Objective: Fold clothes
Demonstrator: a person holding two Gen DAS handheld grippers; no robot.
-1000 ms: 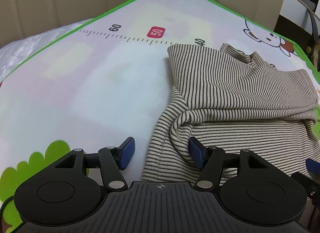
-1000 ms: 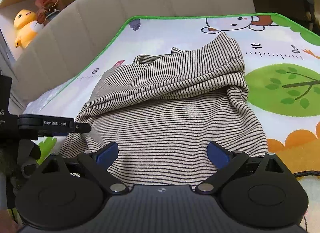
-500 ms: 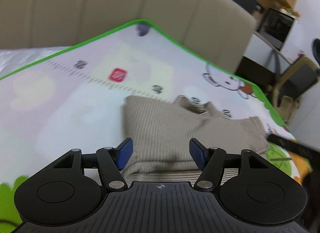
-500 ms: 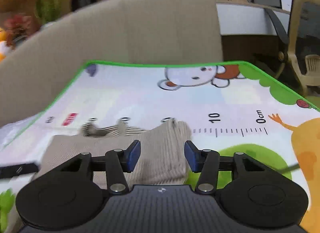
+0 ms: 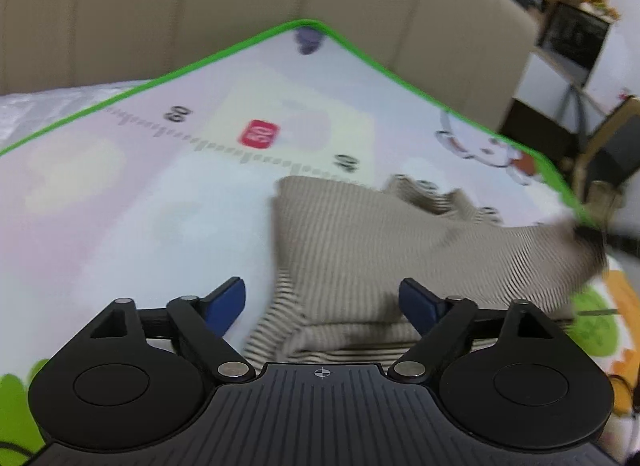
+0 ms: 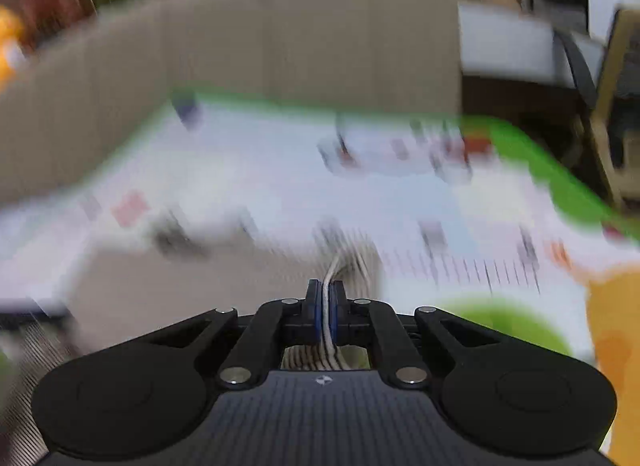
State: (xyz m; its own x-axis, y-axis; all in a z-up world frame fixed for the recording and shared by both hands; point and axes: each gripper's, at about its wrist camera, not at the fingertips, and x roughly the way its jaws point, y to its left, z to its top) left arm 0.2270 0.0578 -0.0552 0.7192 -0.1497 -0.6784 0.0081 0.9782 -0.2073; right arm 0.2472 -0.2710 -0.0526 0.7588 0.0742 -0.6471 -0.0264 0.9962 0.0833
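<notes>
Beige padded headboard (image 5: pixel 240 5) backs the green-edged cartoon play mat (image 5: pixel 120 205); striped beige knit top (image 5: pixel 380 250) lies rumpled; left gripper (image 5: pixel 322 302) spread; right gripper (image 6: pixel 327 308) pinches its fabric.

play mat (image 5: pixel 120 201) has a printed ruler scale: "60" (image 5: pixel 179 113) and "40" (image 5: pixel 347 162) readable, plus a red tag (image 5: pixel 258 133) reading "50", all blurred. right wrist view is too motion-blurred, nothing legible there.

bare mat (image 5: pixel 120 225) left, sofa back (image 5: pixel 200 5) behind
</notes>
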